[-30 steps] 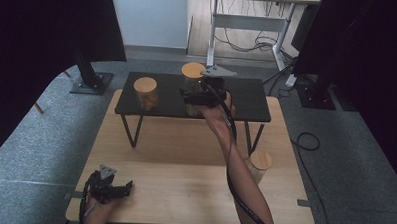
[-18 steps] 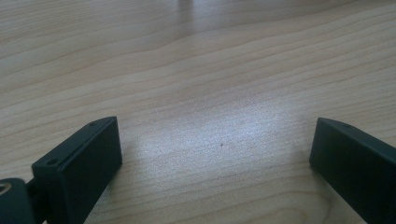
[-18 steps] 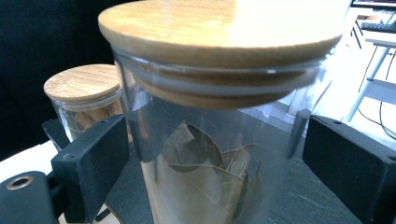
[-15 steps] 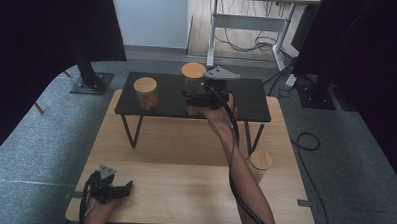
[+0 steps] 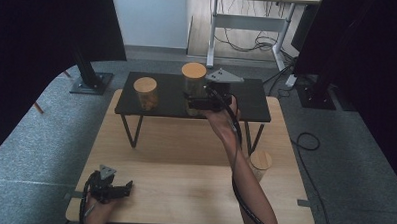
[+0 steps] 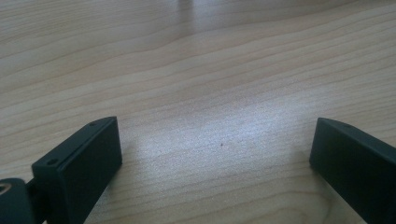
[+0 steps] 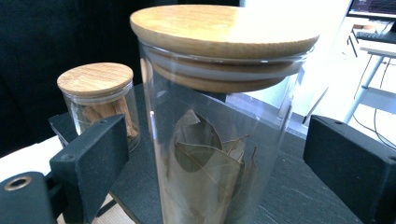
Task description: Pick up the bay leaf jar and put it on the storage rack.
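The tall jar (image 7: 219, 126) stands on the black shelf (image 5: 247, 96), between the wide-open right tongs (image 7: 219, 154), not touched. The left tongs (image 6: 217, 154) are open and empty above the table (image 6: 196, 70).

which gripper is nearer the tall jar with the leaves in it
Right. The right gripper is at the tall leaf jar on the black shelf, open fingers on either side. The left gripper rests far off at the table's near left corner.

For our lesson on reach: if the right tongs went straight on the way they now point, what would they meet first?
Most likely the tall glass jar of leaves: it stands between the open right tongs, on the black shelf.
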`<state>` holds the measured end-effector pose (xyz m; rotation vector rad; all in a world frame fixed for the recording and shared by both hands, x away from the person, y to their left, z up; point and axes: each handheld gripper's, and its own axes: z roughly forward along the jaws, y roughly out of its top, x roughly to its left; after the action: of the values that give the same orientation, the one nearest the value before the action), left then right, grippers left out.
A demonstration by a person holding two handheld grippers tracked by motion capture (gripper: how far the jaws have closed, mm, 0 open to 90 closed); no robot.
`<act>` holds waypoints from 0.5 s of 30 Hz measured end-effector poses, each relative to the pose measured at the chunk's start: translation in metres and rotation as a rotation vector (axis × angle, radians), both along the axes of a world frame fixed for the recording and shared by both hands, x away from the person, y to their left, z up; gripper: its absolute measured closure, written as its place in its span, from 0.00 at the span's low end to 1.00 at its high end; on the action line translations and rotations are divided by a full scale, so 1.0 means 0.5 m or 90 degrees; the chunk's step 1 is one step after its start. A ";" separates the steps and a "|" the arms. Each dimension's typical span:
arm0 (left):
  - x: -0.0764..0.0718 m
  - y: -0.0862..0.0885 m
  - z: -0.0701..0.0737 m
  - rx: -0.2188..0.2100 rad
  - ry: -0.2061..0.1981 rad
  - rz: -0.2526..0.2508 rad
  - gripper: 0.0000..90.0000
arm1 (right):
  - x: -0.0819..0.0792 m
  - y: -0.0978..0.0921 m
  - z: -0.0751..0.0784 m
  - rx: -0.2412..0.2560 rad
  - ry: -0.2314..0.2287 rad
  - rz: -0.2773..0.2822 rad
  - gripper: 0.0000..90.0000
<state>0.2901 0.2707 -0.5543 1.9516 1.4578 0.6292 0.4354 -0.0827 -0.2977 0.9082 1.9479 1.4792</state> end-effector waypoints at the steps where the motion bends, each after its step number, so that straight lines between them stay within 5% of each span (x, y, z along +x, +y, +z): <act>1: 0.000 0.000 0.000 0.001 0.001 -0.001 0.02 | -0.002 0.000 0.001 0.000 -0.002 0.001 0.07; 15: 0.000 0.000 0.000 0.000 0.000 0.000 0.02 | -0.029 -0.009 0.007 -0.003 -0.013 0.008 0.08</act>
<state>0.2901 0.2707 -0.5543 1.9522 1.4572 0.6293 0.4208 -0.0871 -0.2942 0.8767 1.9445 1.4849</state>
